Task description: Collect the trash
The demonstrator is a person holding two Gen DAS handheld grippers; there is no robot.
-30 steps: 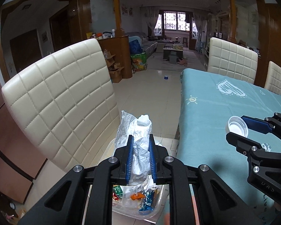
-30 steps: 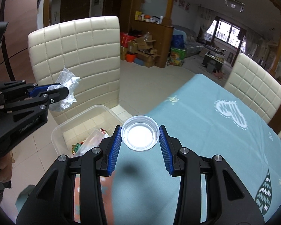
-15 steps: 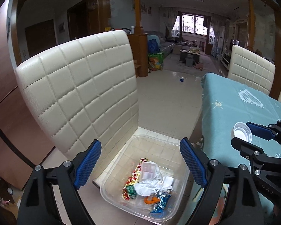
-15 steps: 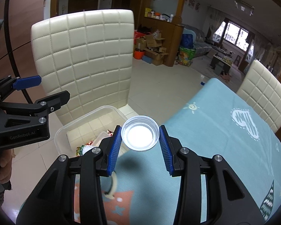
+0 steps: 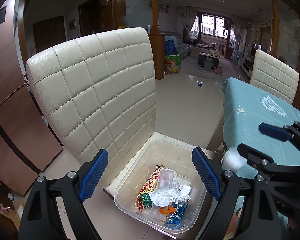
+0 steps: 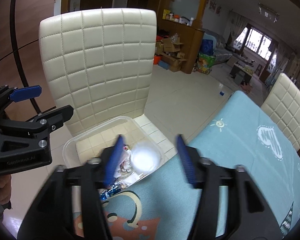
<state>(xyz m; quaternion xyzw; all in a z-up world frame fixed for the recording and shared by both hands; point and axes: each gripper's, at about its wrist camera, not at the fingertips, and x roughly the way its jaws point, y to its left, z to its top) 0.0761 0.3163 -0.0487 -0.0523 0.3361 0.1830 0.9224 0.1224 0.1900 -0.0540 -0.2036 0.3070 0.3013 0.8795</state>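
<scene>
Trash lies heaped in the clear plastic bin point(image 5: 130, 182) that sits on the seat of the cream quilted chair point(image 5: 94, 92): a crumpled white wrapper point(image 5: 164, 195), a clear plastic tray point(image 5: 166, 177), a red-and-yellow foil packet point(image 5: 150, 182), a small green carton point(image 5: 146, 200), an orange scrap point(image 5: 166, 210) and a blue foil wrapper point(image 5: 177, 213). The pile fills the near right part of the bin; the far part, toward the chair back, shows only the seat through the clear bottom.

Seen from the left wrist camera, the left claw point(image 5: 150, 176) hangs above the bin with its blue-padded fingers point(image 5: 93, 174) spread wide and nothing between them. From the right wrist camera the same claw point(image 6: 48, 102) shows at the left edge, gaping, level with the lower chair back.

The right claw point(image 6: 148, 158) is blurred in its own view, its blue fingers point(image 6: 114, 158) apart. A white plastic lid point(image 6: 146, 156) sits between them, closer to the left finger and clear of the right one; whether it touches the left finger cannot be told through the blur. It appears over the bin's near right corner. In the left wrist view the lid point(image 5: 231, 159) shows as a pale blur just below the right claw's lower finger, beside the edge of the desk point(image 5: 250, 120), which is covered by a teal cloth with white drawings
</scene>
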